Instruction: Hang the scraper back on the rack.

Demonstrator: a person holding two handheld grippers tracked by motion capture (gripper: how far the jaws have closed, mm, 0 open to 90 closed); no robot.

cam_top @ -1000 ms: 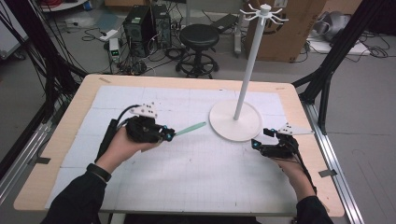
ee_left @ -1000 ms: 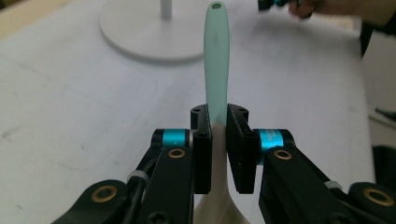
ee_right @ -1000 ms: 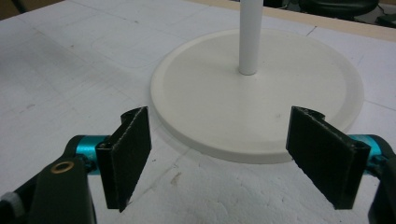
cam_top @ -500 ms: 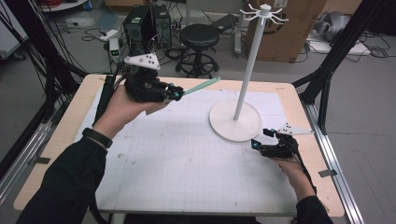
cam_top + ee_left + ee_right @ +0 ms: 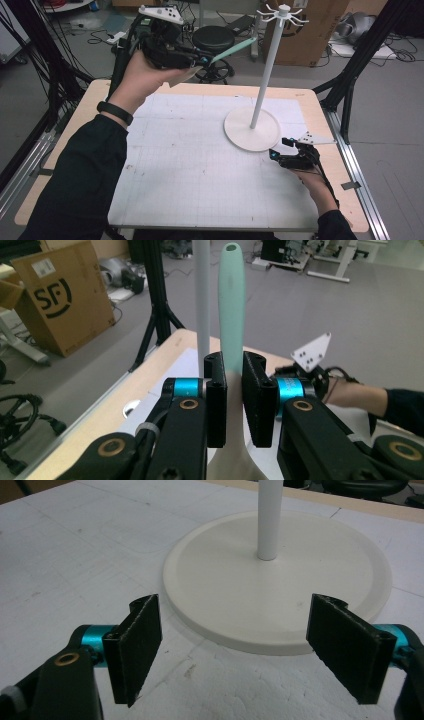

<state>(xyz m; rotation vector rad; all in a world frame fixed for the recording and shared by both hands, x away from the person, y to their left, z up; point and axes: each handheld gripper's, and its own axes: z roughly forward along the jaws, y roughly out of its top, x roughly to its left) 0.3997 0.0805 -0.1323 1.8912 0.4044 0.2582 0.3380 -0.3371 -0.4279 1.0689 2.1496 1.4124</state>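
The left hand-held gripper [image 5: 202, 61] is raised high above the far left part of the surface [image 5: 190, 165], its jaws clamped on the wide end of a mint-green utensil [image 5: 235, 49], probably a spatula or spoon. In the left gripper view the utensil's slim handle [image 5: 231, 305] rises straight up between the two black jaws, with a small hanging hole at its tip, and the white pole of the stand [image 5: 201, 300] runs just beside it in the background. In the high view the handle slants up and to the right, its tip close to the pronged crown at the top of the white hanging stand [image 5: 282, 15], though whether it touches a prong cannot be told. The stand's round base [image 5: 252, 129] sits on the right half of the surface. The right hand-held gripper [image 5: 273, 154] rests low on the surface just beside the near right edge of that base, its jaws spread wide apart with nothing between them; in the right gripper view the base's rim [image 5: 235, 642] lies just ahead of the open jaws.
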